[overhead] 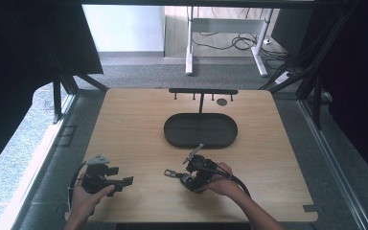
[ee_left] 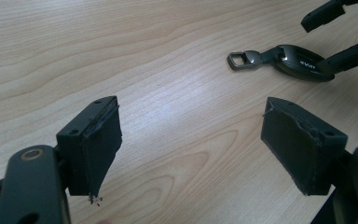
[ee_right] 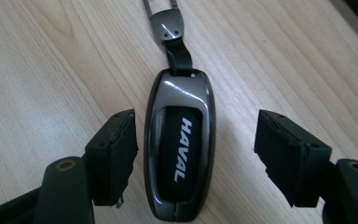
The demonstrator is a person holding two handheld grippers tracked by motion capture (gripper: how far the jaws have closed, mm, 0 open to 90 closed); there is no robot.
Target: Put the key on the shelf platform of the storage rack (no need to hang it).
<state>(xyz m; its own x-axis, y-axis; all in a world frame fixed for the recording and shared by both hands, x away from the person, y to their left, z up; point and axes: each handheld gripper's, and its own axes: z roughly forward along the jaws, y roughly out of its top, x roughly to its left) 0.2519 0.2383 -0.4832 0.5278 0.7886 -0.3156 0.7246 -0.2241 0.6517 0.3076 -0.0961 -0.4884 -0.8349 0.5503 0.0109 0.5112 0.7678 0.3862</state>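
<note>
Key fob, glossy grey-black and lettered HAVAL, is lying low-centre between our right gripper's open, untouching jaws; our left gripper is idling open lower left, with bare table stretching toward the oval tray.

On the table, the oval tray sits at the middle, toward the far side. Just behind it stands the hook rack, near the far edge, with a small round disc lying beside its post on the right. The car key fob lies flat on the near half, in front of the tray and well apart from it, its metal clasp pointing toward the table's left. The right gripper straddles the fob, 1 pad on each side, neither touching. The left gripper rests at the near left corner, well apart from the fob.
</note>
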